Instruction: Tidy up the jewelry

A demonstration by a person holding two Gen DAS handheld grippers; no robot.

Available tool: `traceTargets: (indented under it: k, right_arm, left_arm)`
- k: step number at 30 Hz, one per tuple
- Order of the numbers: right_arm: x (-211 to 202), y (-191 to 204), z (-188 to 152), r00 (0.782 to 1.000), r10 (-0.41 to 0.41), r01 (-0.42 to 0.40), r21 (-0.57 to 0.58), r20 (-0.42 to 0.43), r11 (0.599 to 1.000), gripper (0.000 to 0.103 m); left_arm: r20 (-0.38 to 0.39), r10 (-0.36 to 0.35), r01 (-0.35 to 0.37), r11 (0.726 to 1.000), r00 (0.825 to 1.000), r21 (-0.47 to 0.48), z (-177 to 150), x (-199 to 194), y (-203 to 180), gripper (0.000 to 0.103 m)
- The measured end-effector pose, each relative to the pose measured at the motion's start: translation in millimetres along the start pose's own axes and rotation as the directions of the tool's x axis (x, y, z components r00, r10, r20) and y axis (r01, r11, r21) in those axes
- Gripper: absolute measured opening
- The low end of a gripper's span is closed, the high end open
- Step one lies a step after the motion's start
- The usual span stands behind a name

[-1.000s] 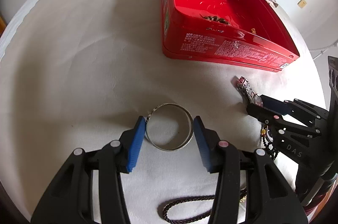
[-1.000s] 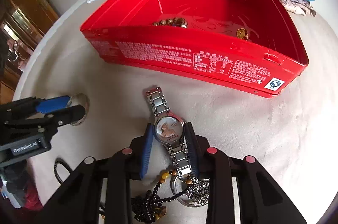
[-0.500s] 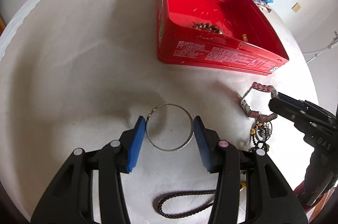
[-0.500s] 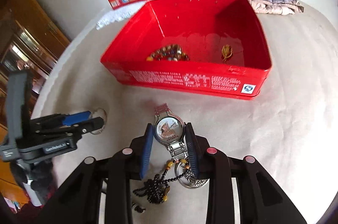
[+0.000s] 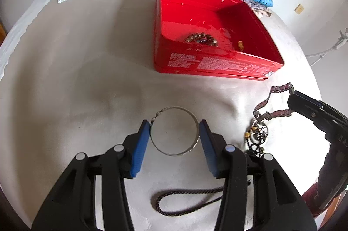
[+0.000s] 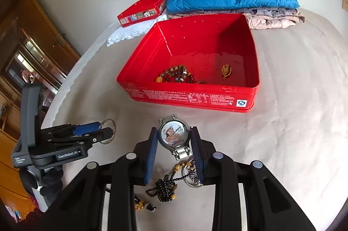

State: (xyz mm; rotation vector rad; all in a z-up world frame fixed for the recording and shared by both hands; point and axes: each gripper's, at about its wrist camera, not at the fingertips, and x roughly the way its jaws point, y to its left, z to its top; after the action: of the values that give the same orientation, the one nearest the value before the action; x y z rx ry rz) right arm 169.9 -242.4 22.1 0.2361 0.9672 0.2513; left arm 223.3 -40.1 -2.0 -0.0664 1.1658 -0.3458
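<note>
Your right gripper (image 6: 173, 140) has its pads clamped on the case of the watch (image 6: 174, 135), held clear of the cloth with the bracelet hanging folded below. Your left gripper (image 5: 175, 135) brackets the bangle (image 5: 174, 130); the pads touch or nearly touch its rim on both sides, but I cannot tell whether they actually grip it, and it may be just off the cloth. The red tin (image 6: 217, 98) sits just ahead, open, with a bead bracelet (image 6: 176, 76) and a gold piece (image 6: 226, 72) already inside.

Step in hand, as I read it: carrying the watch to the tin. The next move calls for you to take it over the near wall and part the pads above bare floor. Watch the trailing bracelet: it hangs close to the bead-and-ring cluster (image 6: 174, 181) and could snag it. A dark cord (image 5: 184, 200) waits on the cloth.
</note>
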Motion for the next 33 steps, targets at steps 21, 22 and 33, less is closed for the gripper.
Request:
traceTargets:
  k: [21, 22, 33]
  right_arm:
    - [-28.4, -12.7, 74.3, 0.994, -0.034, 0.03, 0.032, 0.108, 0.999, 0.031]
    - [-25.7, -14.0, 82.1, 0.992, -0.04, 0.035, 0.037, 0.118, 0.999, 0.031]
    - [47.8, -34.0, 119.0, 0.994, -0.083, 0.08, 0.053, 0.066, 0.995, 0.031]
  left_arm:
    - [0.144, -0.049, 0.043, 0.998, 0.988, 0.046, 66.7, -43.1, -41.9, 0.046]
    - [0.152, -0.052, 0.046, 0.998, 0.987, 0.045, 72.1, -42.1, -43.0, 0.046]
    - [0.127, -0.003, 0.0, 1.0, 0.992, 0.029, 131.4, 30.4, -46.1, 0.046]
